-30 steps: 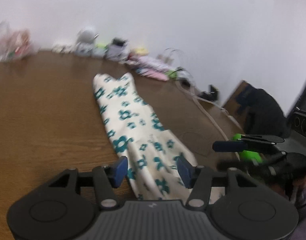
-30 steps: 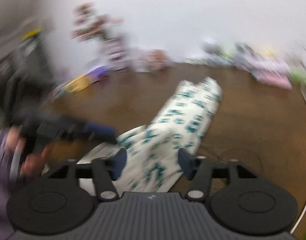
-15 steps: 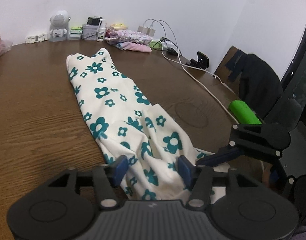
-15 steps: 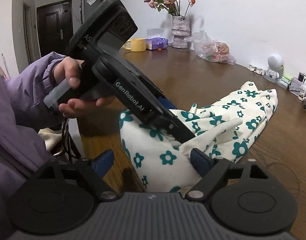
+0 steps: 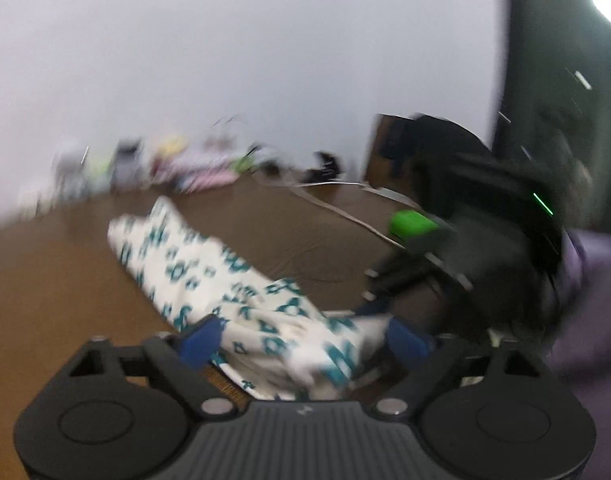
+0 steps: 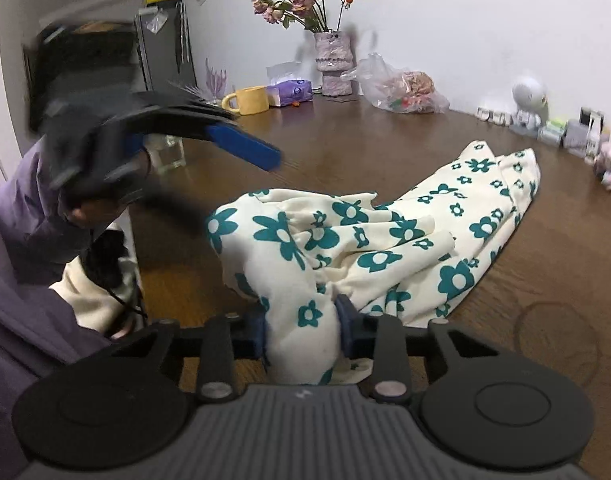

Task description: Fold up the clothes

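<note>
1. Cream floral garment (image 6: 385, 240) lies long and rumpled on the wooden table (image 6: 385, 140), not yet a neat fold.
2. My right claw (image 6: 301, 326) pinches its near end.
3. My left claw (image 5: 301, 340) is spread, gripping nothing.

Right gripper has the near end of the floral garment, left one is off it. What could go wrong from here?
1. The right gripper pinches a bunched wad of the garment, maybe several layers, so pulling may drag the heap rather than spread it.
2. The left gripper is open and motion-blurred above the table; its grab may miss the hem.
3. A white cable lies near the cloth and could snag.
</note>
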`<action>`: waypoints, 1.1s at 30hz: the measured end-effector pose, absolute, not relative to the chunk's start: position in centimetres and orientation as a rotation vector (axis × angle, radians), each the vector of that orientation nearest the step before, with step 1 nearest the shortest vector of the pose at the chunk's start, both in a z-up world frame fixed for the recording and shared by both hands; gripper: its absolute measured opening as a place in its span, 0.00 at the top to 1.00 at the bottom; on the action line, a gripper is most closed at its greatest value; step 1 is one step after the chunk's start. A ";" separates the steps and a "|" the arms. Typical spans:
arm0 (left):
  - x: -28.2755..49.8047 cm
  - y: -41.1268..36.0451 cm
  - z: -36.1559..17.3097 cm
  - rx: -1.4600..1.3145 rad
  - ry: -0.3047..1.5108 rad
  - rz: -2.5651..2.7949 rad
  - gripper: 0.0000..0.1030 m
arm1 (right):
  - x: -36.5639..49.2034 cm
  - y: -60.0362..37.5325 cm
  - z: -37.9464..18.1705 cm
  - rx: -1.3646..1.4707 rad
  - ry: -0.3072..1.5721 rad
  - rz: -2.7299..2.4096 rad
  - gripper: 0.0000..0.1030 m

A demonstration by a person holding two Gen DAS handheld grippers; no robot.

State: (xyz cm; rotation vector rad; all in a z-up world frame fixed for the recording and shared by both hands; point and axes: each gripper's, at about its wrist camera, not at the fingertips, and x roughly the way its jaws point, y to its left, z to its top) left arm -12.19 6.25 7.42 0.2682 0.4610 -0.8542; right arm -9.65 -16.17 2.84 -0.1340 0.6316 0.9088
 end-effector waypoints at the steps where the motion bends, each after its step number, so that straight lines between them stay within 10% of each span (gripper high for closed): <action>1: -13.2 6.0 7.1 0.324 0.438 -0.858 0.09 | -9.5 -16.3 3.0 -0.116 0.640 0.920 0.69; 29: -16.1 2.2 3.2 0.920 0.232 -0.839 0.12 | -8.1 -18.6 4.7 0.148 0.869 1.172 0.69; 33: -16.1 1.8 2.8 0.932 0.232 -0.928 0.30 | -7.9 -19.1 4.9 0.150 0.877 1.177 0.69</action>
